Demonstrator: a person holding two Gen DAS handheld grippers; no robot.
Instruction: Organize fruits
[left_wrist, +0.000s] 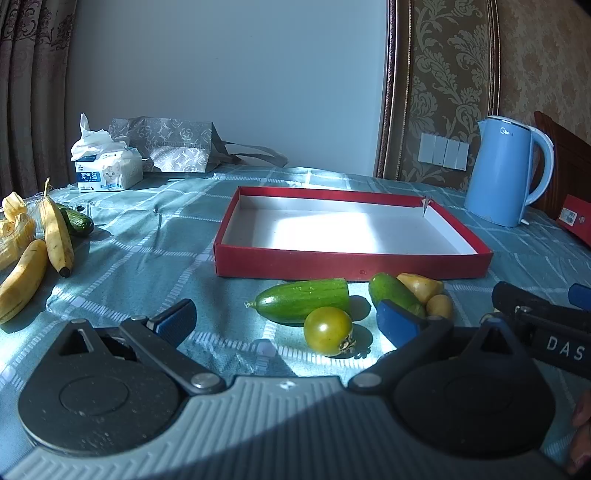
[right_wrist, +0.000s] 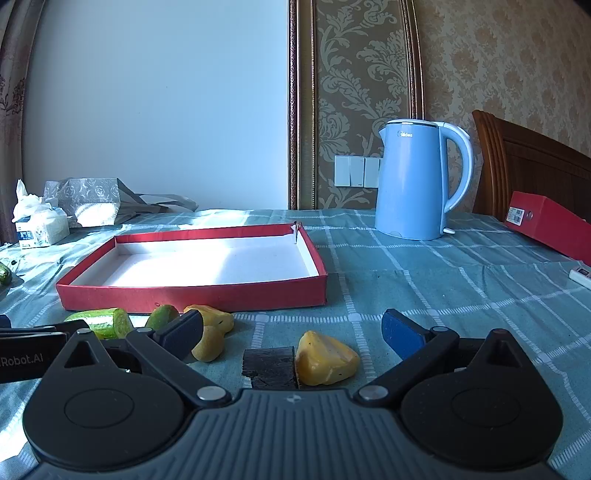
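An empty red tray (left_wrist: 351, 264) with a white inside lies on the blue checked cloth; it also shows in the right wrist view (right_wrist: 192, 297). In front of it lie a cut cucumber (left_wrist: 303, 300), a green-yellow tomato (left_wrist: 328, 330), a second cucumber piece (left_wrist: 393, 293) and yellow fruit pieces (left_wrist: 424, 287). My left gripper (left_wrist: 286, 325) is open, low over the tomato. My right gripper (right_wrist: 291, 332) is open around a yellow fruit piece (right_wrist: 327, 358) next to a dark block (right_wrist: 269, 367). Other yellow pieces (right_wrist: 212, 330) lie by its left finger.
Bananas (left_wrist: 55, 236) and a small cucumber (left_wrist: 77, 220) lie at the far left. A tissue pack (left_wrist: 107, 171) and a grey bag (left_wrist: 173, 146) stand at the back. A blue kettle (right_wrist: 417, 181) stands right of the tray, with a red box (right_wrist: 550, 221) beyond.
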